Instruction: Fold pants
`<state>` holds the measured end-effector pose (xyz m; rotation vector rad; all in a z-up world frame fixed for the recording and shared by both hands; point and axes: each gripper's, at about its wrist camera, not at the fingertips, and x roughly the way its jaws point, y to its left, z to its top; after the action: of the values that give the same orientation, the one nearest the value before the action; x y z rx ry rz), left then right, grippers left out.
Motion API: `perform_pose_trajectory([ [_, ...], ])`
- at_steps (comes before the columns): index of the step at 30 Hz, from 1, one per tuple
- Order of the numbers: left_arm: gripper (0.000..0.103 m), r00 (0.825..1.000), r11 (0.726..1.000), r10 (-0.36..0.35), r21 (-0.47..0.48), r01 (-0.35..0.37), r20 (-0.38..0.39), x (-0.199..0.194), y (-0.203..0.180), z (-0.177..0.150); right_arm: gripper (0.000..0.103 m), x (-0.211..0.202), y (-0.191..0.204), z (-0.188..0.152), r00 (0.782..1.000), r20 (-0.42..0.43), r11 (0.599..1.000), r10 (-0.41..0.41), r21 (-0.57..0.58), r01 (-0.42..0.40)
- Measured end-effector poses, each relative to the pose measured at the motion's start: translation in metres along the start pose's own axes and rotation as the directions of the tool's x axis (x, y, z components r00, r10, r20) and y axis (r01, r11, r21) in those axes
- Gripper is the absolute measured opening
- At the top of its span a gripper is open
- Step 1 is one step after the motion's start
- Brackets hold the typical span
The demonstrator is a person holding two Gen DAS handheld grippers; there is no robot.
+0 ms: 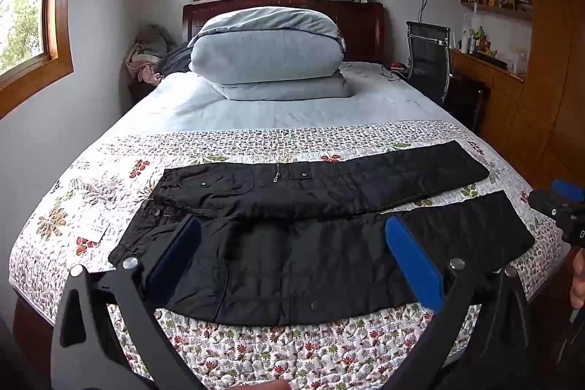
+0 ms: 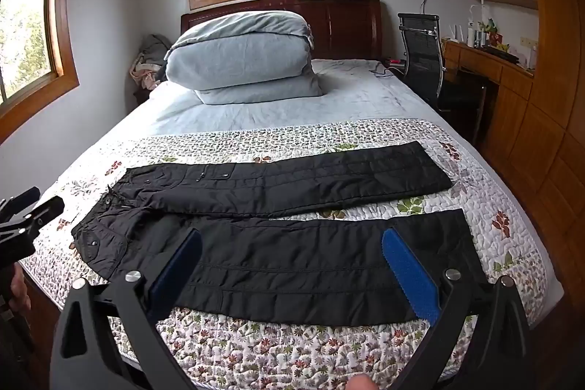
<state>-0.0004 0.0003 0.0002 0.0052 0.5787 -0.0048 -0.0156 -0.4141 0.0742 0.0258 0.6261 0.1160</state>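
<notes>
black pants (image 1: 310,233) lie flat and unfolded across the floral quilt (image 1: 292,353) on the bed, legs apart. left claw (image 1: 292,243) and right claw (image 2: 290,254) both wide, holding nothing. every fold left.

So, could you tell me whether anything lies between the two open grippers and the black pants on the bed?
Nothing visible does. The pants lie spread flat on the floral quilt, legs apart. The left gripper and right gripper hang open just above the near leg. The folded duvet sits far off by the headboard.
</notes>
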Motion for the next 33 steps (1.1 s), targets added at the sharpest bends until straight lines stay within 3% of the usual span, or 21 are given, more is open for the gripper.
perform_pose_trajectory([
  [33,0.101,1.000,1.000,0.003,0.006,-0.003,-0.009,0.0023,0.0015,-0.0010,0.100,-0.0008,-0.0039,0.0017,1.000,-0.001,1.000,0.000,0.006,0.000],
])
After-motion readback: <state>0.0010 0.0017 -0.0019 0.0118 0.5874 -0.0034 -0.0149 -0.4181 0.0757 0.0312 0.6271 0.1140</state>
